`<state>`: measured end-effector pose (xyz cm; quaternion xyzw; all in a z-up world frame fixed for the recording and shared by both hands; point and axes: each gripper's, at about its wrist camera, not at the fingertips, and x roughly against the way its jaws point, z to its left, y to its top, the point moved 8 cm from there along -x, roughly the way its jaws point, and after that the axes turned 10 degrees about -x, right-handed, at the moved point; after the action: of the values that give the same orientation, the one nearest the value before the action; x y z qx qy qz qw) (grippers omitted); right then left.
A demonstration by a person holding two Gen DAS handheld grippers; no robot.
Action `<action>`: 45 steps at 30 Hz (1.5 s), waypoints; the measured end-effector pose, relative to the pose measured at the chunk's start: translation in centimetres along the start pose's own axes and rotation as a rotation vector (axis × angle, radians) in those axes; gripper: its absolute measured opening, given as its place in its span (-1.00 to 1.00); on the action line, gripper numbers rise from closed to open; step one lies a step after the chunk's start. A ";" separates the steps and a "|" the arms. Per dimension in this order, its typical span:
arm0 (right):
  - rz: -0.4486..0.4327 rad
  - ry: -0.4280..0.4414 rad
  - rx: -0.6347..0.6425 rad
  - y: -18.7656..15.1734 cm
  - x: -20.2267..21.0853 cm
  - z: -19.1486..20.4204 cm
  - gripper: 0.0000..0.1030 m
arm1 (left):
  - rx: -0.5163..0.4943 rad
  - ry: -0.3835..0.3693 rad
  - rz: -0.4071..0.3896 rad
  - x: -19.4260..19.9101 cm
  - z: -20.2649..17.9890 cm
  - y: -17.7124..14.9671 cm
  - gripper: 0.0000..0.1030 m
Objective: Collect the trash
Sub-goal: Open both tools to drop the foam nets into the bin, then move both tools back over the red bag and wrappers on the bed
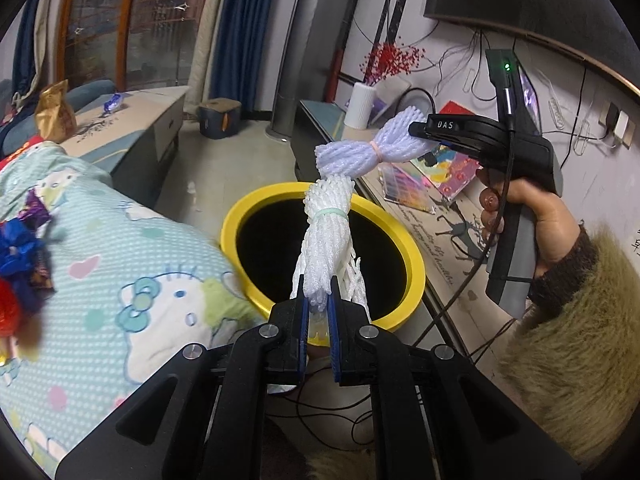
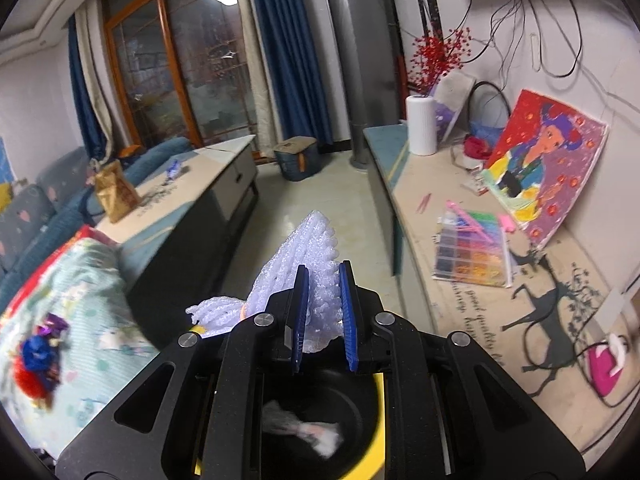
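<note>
My left gripper is shut on a white foam net bundle tied with a green band, held upright over the yellow-rimmed black bin. My right gripper is shut on a pale purple foam net bundle tied with a pink band, held above the bin just beyond the white one. In the right wrist view the right gripper clamps the purple bundle, and below it the bin holds a white foam piece.
A cushion with a cartoon cat print carries crumpled blue and red wrappers. A low table holds a gold bag. A long bench on the right holds a painting, bead tray and white vase.
</note>
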<state>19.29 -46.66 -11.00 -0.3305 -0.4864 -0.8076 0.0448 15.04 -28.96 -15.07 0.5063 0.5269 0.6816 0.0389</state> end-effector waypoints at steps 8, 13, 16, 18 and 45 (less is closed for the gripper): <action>-0.029 -0.113 0.097 -0.8 -1.2 -1.3 -0.78 | 0.015 -0.003 0.069 -3.5 -0.3 -0.4 -0.83; -0.022 -0.142 0.145 -1.7 -2.0 -1.4 -0.76 | 0.028 0.005 0.076 -4.8 0.0 0.2 -0.83; 0.009 -0.120 0.127 -2.1 -2.5 -1.4 -0.64 | 0.067 0.011 0.057 -5.4 0.6 0.8 -0.35; 0.018 -0.102 0.104 -2.0 -2.5 -1.5 -0.41 | 0.093 0.005 0.027 -5.3 1.1 1.2 0.39; 0.078 0.168 0.060 -2.8 1.0 7.0 0.03 | 0.174 0.281 -0.152 6.1 7.6 1.4 0.86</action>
<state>20.86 -39.25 -10.35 -0.2787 -0.4915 -0.8153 0.1266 18.31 -20.86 -10.58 0.3665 0.6208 0.6925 -0.0276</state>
